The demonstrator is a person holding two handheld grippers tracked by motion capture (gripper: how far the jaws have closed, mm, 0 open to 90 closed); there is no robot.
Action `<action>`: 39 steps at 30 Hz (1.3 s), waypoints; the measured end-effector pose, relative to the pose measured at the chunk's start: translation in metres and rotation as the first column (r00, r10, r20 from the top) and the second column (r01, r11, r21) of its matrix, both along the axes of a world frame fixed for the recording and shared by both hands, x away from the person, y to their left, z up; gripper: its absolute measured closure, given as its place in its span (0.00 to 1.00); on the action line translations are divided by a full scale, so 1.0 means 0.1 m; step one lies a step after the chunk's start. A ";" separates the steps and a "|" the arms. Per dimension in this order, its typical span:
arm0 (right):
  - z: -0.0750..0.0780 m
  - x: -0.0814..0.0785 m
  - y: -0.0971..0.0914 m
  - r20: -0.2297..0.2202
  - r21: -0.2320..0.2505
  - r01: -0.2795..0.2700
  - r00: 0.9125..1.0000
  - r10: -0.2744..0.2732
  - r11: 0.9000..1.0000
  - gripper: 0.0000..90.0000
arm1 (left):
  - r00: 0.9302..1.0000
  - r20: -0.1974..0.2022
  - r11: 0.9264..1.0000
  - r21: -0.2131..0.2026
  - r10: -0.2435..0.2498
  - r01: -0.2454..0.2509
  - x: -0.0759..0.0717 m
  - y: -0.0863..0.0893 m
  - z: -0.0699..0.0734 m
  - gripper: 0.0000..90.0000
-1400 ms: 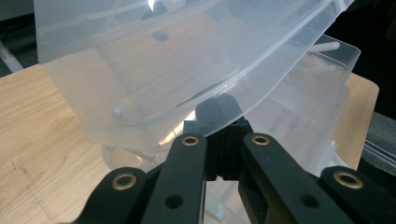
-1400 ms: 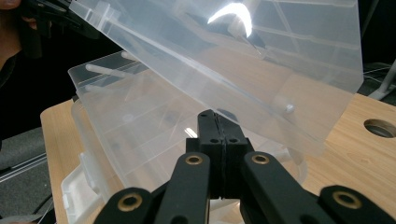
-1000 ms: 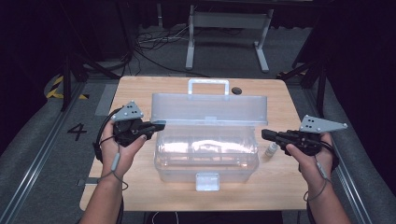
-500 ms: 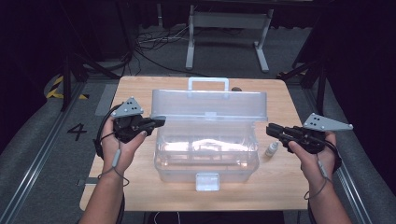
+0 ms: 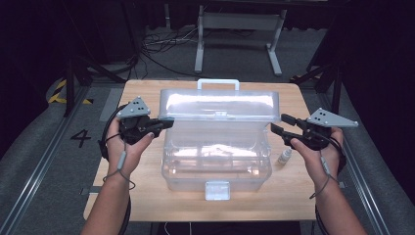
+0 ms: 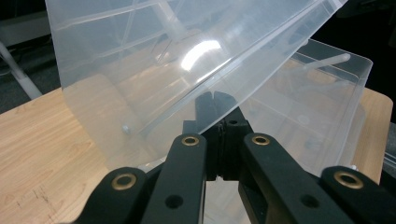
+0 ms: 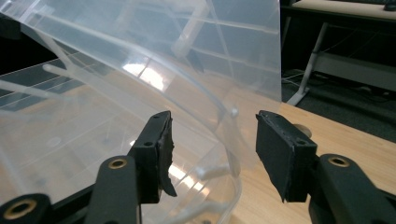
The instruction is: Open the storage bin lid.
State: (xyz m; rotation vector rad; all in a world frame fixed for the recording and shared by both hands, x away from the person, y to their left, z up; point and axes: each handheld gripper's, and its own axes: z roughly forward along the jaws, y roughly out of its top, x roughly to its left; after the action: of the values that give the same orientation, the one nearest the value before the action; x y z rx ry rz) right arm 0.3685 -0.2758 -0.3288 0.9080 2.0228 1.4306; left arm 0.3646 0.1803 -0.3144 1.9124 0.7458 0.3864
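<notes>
Both jaws at clear box lid (image 5: 220,105), L gripper (image 5: 164,123) clamping edge, R gripper (image 5: 280,125) just opened beside it

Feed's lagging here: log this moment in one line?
left gripper: shut on lid edge | right gripper: jaws just opened, nothing between | clear box: lid raised | small bottle: on table

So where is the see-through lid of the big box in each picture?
High view: the lid stands raised at the middle, behind the box.
Left gripper view: the lid slants across the top, above the shut left claw.
Right gripper view: the lid spreads across the top and left.
Shared landmark: the wooden table.
</notes>
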 end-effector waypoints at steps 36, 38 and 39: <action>0.11 0.26 0.21 0.134 -0.022 0.098 0.987 -0.094 0.995 0.63 | 0.999 -0.026 1.000 0.013 -0.019 0.020 -0.03 0.06 -0.01 0.84; 0.12 0.28 0.21 0.138 -0.023 0.102 0.985 -0.098 0.994 0.64 | 0.999 -0.029 1.000 0.018 -0.020 0.021 -0.05 0.06 -0.01 0.84; 0.13 0.28 0.21 0.139 -0.022 0.105 0.985 -0.101 0.994 0.65 | 0.999 -0.030 0.999 0.025 -0.023 0.024 -0.07 0.07 -0.01 0.84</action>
State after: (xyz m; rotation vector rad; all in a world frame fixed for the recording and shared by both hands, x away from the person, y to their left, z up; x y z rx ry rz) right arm 0.3965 -0.2546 -0.3161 0.8644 1.8637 1.3661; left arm 0.3576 0.1874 -0.3158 1.9525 0.7410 0.3548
